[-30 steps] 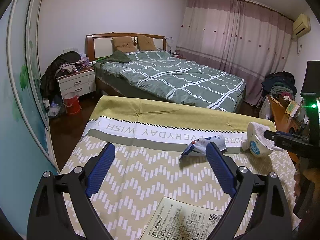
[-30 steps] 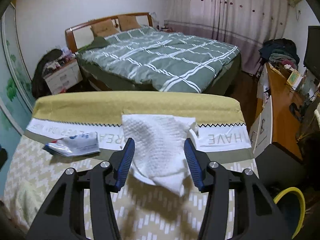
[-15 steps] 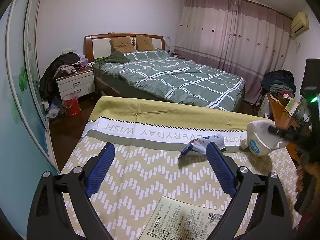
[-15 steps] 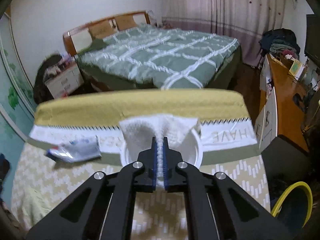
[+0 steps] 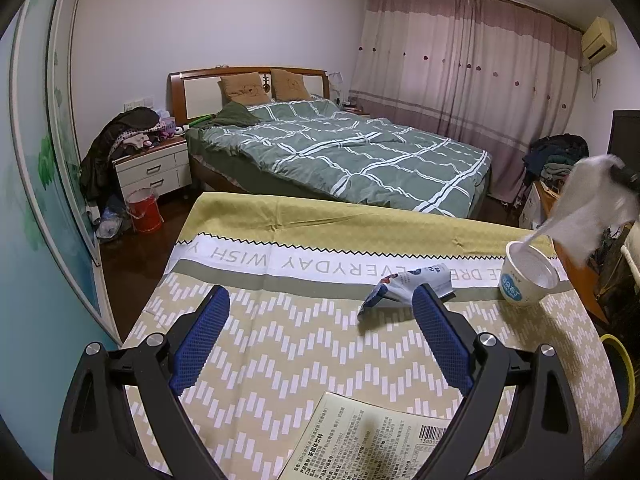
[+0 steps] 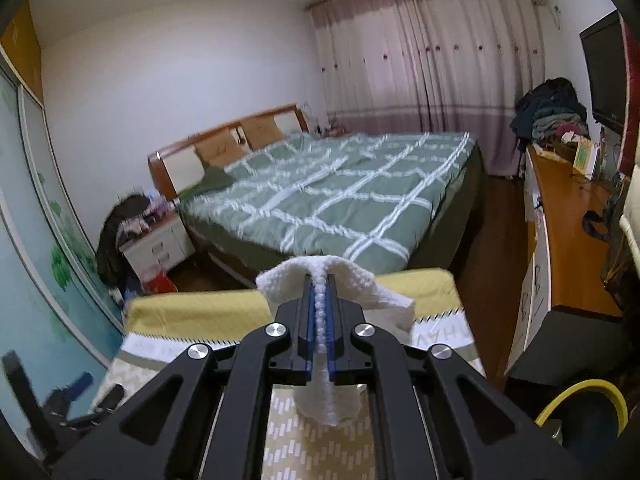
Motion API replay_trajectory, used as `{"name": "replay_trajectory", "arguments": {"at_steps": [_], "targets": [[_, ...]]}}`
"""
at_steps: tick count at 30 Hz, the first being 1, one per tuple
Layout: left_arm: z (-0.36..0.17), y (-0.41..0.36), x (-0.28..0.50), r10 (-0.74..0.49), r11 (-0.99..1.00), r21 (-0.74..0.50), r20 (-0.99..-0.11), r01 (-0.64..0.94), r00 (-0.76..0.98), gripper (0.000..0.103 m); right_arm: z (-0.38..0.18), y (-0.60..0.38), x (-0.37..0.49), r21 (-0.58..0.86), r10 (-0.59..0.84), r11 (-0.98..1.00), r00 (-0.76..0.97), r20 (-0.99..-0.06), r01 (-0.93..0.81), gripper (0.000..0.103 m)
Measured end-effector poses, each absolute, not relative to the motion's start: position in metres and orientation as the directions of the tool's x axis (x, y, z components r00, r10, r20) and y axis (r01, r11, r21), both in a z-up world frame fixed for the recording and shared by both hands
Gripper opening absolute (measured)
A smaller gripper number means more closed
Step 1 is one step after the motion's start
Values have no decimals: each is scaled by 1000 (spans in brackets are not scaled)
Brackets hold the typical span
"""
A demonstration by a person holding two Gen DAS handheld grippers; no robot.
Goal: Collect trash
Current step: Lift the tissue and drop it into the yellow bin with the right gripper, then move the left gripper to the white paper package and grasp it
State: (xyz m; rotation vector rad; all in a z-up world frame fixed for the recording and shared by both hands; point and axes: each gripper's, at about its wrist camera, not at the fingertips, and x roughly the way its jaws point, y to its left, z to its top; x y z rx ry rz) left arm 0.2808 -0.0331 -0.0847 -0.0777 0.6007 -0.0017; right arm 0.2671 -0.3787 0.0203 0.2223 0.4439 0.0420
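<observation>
My right gripper (image 6: 319,280) is shut on a white paper towel (image 6: 352,292) and holds it lifted above the table; the towel also shows in the left wrist view (image 5: 588,208), hanging over a white cup (image 5: 528,276) that stands on the table's right side. My left gripper (image 5: 320,312) is open and empty above the patterned tablecloth (image 5: 280,344). A crumpled blue-white wrapper (image 5: 404,284) lies just beyond its right finger. A printed paper sheet (image 5: 372,436) lies at the near edge.
A yellow-rimmed bin (image 6: 580,404) stands on the floor right of the table, also in the left wrist view (image 5: 620,368). A bed (image 5: 340,152) lies beyond the table, a wooden desk (image 6: 568,232) to the right, a red bucket (image 5: 144,210) by the nightstand.
My right gripper closed on the paper towel and lifted it up out of the cup, which now stands upright and uncovered. My left gripper stayed open and barely moved.
</observation>
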Motion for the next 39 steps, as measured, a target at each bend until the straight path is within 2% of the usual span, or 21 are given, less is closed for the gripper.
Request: {"name": "replay_trajectory", "arguments": {"at_steps": [5, 13, 20, 26, 29, 34, 39], "targets": [[-83, -34, 280, -25, 997, -73, -559, -19, 829, 91, 39, -403, 218, 243, 43, 969, 933, -357, 48, 5], [-81, -40, 276, -28, 998, -60, -554, -7, 832, 91, 24, -452, 150, 214, -146, 948, 919, -367, 236, 5], [-80, -47, 272, -36, 999, -40, -549, 17, 835, 91, -14, -504, 111, 156, -344, 882, 834, -431, 444, 5], [-79, -49, 271, -36, 999, -35, -548, 20, 835, 91, -56, -535, 106, 107, -426, 826, 738, -523, 553, 5], [-79, -49, 271, -37, 999, -36, -549, 21, 835, 91, -74, -535, 103, 65, -478, 797, 692, -541, 601, 12], [-79, -52, 270, -43, 999, -31, -551, 31, 833, 91, -88, -525, 95, 109, -501, 773, 708, -498, 624, 41], [-78, -54, 270, -56, 998, -31, -553, 47, 831, 91, -94, -495, 96, 139, -465, 800, 749, -471, 584, 42]]}}
